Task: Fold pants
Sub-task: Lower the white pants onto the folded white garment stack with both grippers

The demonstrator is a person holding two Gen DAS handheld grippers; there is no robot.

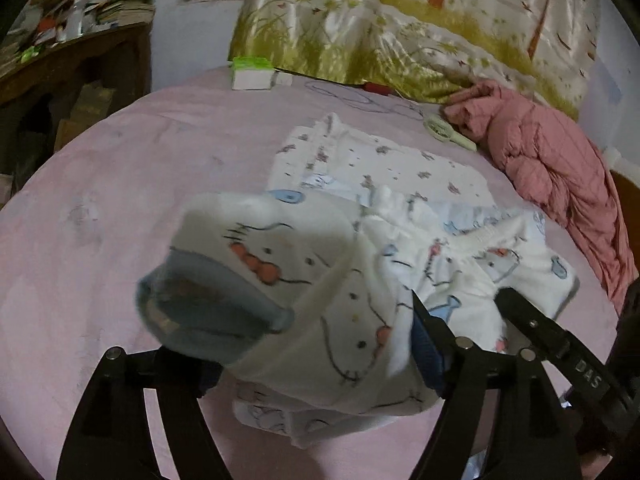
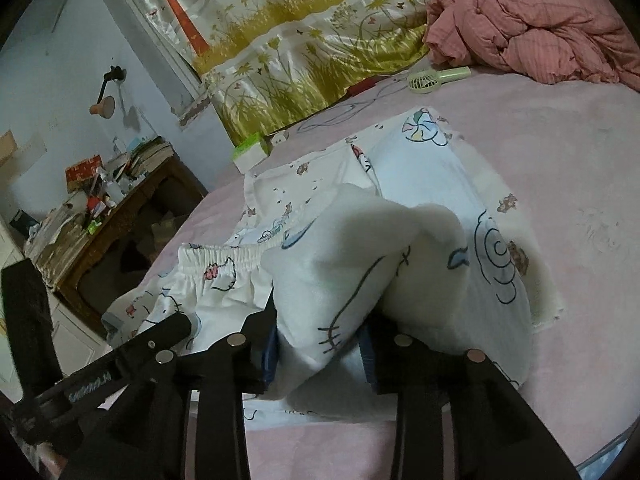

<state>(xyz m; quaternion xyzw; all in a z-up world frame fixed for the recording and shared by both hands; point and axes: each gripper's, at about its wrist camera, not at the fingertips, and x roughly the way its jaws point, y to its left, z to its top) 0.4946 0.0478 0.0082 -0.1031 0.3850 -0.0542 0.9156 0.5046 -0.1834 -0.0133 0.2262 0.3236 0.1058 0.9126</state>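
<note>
Lying rumpled on the pink bed sheet (image 2: 540,152), the white cartoon-print pants (image 1: 360,280) sit partly atop a folded white garment (image 1: 380,164), well short of the pink quilt (image 1: 560,168) heaped at the sheet's far edge. Left gripper (image 1: 320,364): jaws spread wide, a blue-cuffed leg end between them, pads not seen pressing. Right gripper (image 2: 320,344): jaws parted around a fold of the pants; contact cannot be confirmed. A green-and-white box (image 1: 252,72), contents hidden, stands at the sheet's far side.
</note>
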